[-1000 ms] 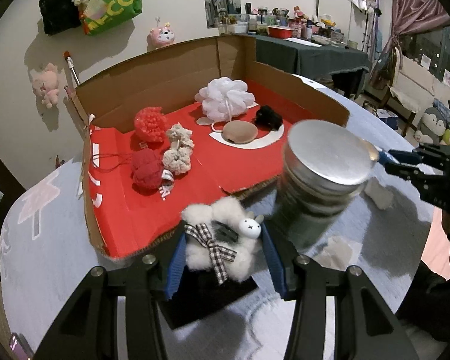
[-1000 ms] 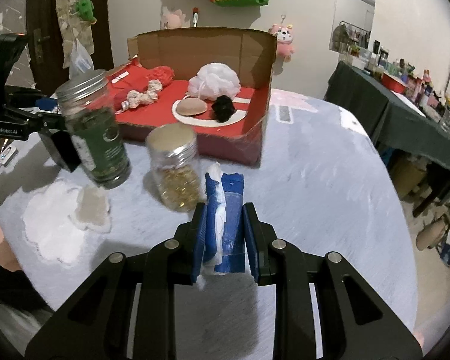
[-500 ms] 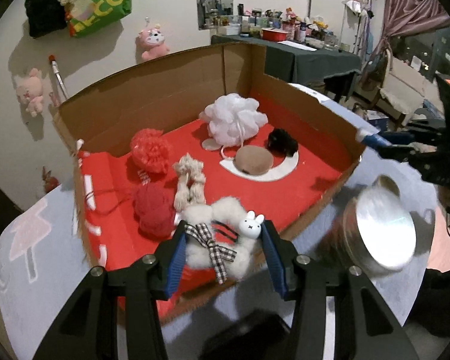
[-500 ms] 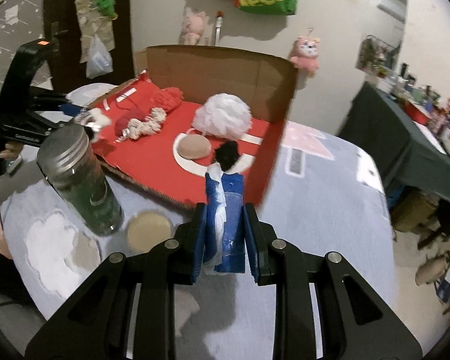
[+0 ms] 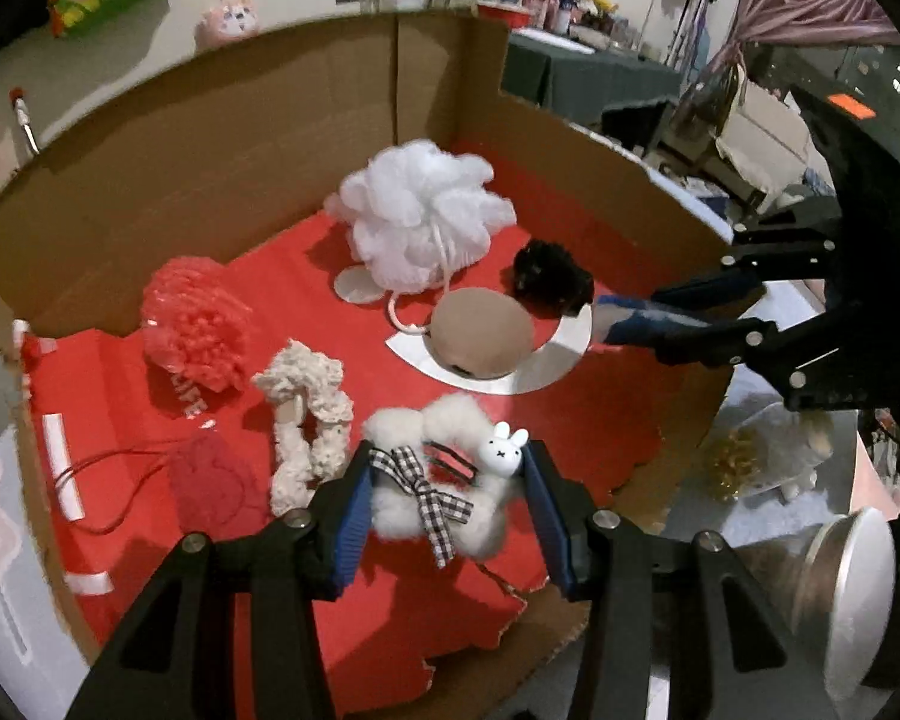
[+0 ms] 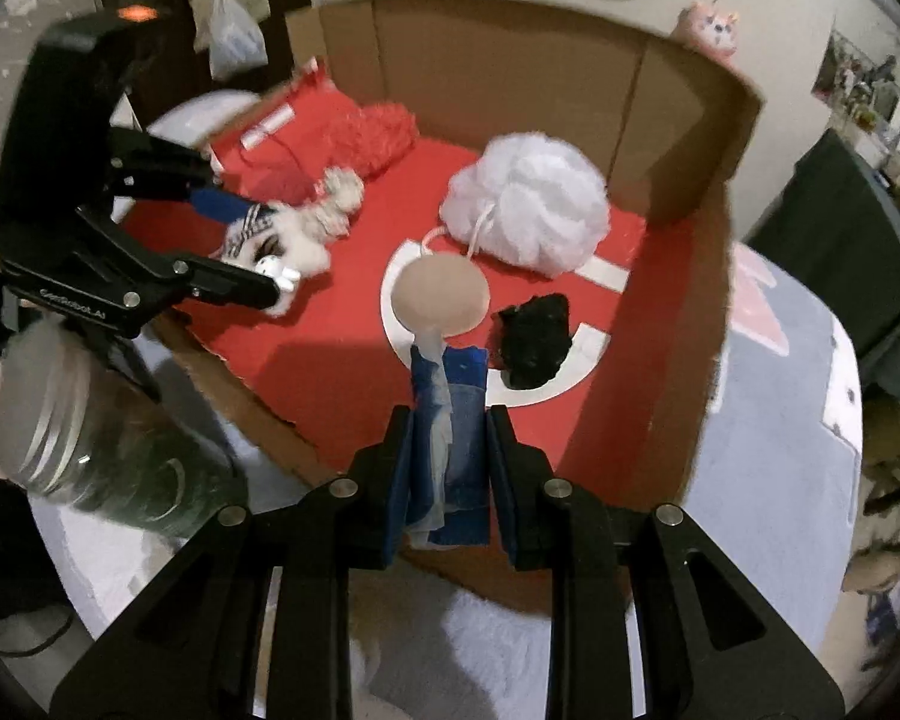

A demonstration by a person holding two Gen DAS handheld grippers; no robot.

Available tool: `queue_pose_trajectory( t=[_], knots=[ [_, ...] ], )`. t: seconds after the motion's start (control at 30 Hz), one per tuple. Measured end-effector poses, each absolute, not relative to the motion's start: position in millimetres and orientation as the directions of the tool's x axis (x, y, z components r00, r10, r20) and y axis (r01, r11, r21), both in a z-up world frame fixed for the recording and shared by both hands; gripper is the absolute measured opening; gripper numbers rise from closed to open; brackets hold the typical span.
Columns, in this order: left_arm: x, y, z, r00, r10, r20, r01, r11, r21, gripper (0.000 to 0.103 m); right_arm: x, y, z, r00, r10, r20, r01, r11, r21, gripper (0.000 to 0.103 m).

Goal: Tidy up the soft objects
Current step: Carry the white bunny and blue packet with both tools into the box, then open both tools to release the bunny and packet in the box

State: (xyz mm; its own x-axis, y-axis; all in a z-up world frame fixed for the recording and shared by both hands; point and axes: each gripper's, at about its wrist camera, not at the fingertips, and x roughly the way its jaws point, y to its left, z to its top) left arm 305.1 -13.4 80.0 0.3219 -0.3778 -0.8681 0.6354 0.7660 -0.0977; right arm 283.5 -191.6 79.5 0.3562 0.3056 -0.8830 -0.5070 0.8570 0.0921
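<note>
White fluffy scrunchie [image 5: 444,480] sits clenched in the left gripper [image 5: 444,495]; the right gripper [image 6: 450,450] clamps a blue folded cloth [image 6: 456,420], tan puff [image 6: 441,294] just ahead.

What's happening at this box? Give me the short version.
A person is sorting soft things into a red-lined cardboard box. The left gripper is shut on a fluffy white scrunchie with a checked bow, above the box floor. The right gripper clamps a blue-and-white cloth piece near the tan puff.

red box lining [image 5: 306,276], white loofah [image 5: 417,216], checked bow [image 5: 426,489]
</note>
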Motion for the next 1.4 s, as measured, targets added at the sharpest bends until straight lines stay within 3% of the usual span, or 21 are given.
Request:
queue_pose_trajectory(
  t=[0.23, 0.83, 1.0, 1.13, 1.23, 1.3, 1.4],
  knots=[
    [313.8, -22.9, 62.0, 0.263, -0.329, -0.907, 0.639, 0.764, -0.092, 0.05, 303.7, -179.6, 53.9, 0.266, 0.226, -0.937, -0.498, 0.864, 0.067, 0.023],
    [316.3, -24.0, 53.0, 0.243, -0.309, -0.92, 0.637, 0.766, -0.089, 0.051, 310.3, -179.1, 47.0, 0.244, 0.202, -0.949, -0.489, 0.87, 0.06, 0.024],
    [316.7, -21.8, 54.9, 0.245, -0.314, -0.917, 0.624, 0.775, -0.098, 0.053, 312.8, -178.2, 44.7, 0.237, 0.204, -0.95, -0.485, 0.872, 0.066, 0.025],
    [315.3, -16.1, 60.9, 0.253, -0.332, -0.909, 0.611, 0.783, -0.116, 0.063, 313.9, -180.2, 44.7, 0.234, 0.209, -0.95, -0.482, 0.873, 0.073, 0.025],
    [313.3, -12.4, 64.7, 0.256, -0.339, -0.906, 0.601, 0.789, -0.126, 0.064, 315.3, -180.9, 46.1, 0.228, 0.226, -0.947, -0.48, 0.872, 0.092, 0.033],
    [311.7, -10.7, 67.4, 0.262, -0.339, -0.903, 0.594, 0.794, -0.126, 0.064, 313.5, -178.3, 48.3, 0.225, 0.245, -0.943, -0.485, 0.867, 0.11, 0.056],
    [307.0, -3.3, 75.1, 0.277, -0.35, -0.895, 0.583, 0.802, -0.134, 0.068, 306.2, -170.6, 56.9, 0.267, 0.219, -0.939, -0.495, 0.866, 0.061, 0.059]
  ],
)
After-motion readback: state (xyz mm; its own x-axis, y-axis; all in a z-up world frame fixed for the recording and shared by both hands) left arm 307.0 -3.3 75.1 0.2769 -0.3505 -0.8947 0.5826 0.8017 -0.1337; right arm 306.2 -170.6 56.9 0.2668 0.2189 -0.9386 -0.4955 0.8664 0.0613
